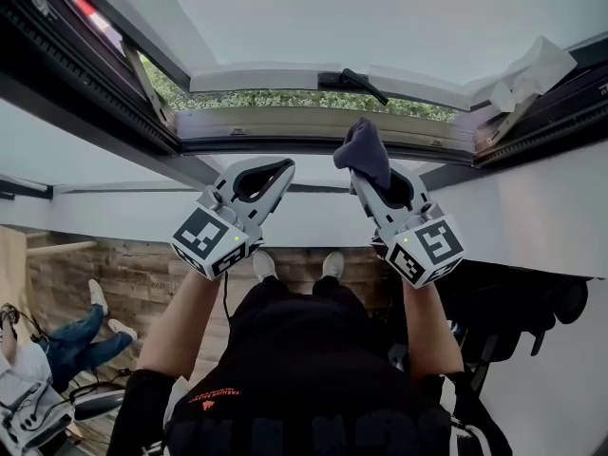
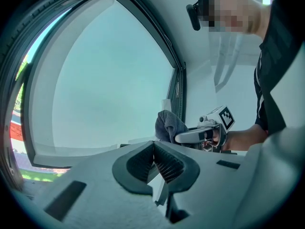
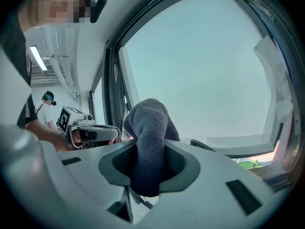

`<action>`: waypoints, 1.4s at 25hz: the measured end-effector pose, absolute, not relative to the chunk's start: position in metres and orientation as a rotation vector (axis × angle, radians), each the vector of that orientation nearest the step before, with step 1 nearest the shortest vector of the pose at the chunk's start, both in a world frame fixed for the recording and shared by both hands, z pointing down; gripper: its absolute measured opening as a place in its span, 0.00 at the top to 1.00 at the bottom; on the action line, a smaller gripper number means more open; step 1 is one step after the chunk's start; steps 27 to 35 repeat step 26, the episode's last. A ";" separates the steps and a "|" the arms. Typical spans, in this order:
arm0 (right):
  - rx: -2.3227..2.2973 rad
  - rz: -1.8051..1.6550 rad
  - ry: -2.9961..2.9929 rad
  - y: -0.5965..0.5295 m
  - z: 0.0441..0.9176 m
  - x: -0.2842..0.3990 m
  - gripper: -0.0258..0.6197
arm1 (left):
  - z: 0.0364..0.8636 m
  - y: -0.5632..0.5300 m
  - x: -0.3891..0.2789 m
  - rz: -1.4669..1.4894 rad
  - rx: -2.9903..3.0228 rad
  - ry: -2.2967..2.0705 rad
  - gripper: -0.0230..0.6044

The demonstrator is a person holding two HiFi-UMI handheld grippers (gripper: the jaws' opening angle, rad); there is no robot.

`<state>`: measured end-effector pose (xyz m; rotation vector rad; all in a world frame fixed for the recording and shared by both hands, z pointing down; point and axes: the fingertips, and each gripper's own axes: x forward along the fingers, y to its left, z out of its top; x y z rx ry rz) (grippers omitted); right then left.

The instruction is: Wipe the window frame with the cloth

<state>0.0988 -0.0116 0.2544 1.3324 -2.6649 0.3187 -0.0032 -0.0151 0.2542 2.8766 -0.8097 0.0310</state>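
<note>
A dark grey cloth (image 1: 366, 150) bunches up out of my right gripper (image 1: 372, 180), which is shut on it just below the window frame (image 1: 313, 126). In the right gripper view the cloth (image 3: 150, 137) fills the space between the jaws and rises above them. To the left, at about the same height, my left gripper (image 1: 275, 169) is shut with nothing in it. Its ridged pads meet at the tips in the left gripper view (image 2: 153, 147), where the cloth (image 2: 167, 125) shows beyond them. The glass pane (image 2: 105, 80) is swung open.
A black window handle (image 1: 351, 82) lies on the sash above the cloth. Crumpled white wrapping (image 1: 532, 69) hangs at the frame's upper right corner. Green foliage (image 1: 285, 100) shows outside. A person (image 1: 57, 350) sits on the floor at lower left; dark equipment (image 1: 513, 302) stands at right.
</note>
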 end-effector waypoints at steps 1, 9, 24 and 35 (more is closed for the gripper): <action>1.330 0.320 -2.666 -0.012 0.254 0.098 0.80 | 0.254 -0.015 -0.004 0.030 2.877 -0.810 0.93; 1.310 0.329 -2.667 -0.015 0.257 0.091 0.80 | 0.256 -0.018 -0.007 0.025 2.871 -0.813 0.93; 1.320 0.343 -2.651 -0.017 0.261 0.100 0.80 | 0.255 -0.022 0.004 0.021 2.875 -0.793 0.93; 1.324 0.352 -2.650 -0.019 0.262 0.104 0.80 | 0.255 -0.023 0.008 0.021 2.874 -0.793 0.93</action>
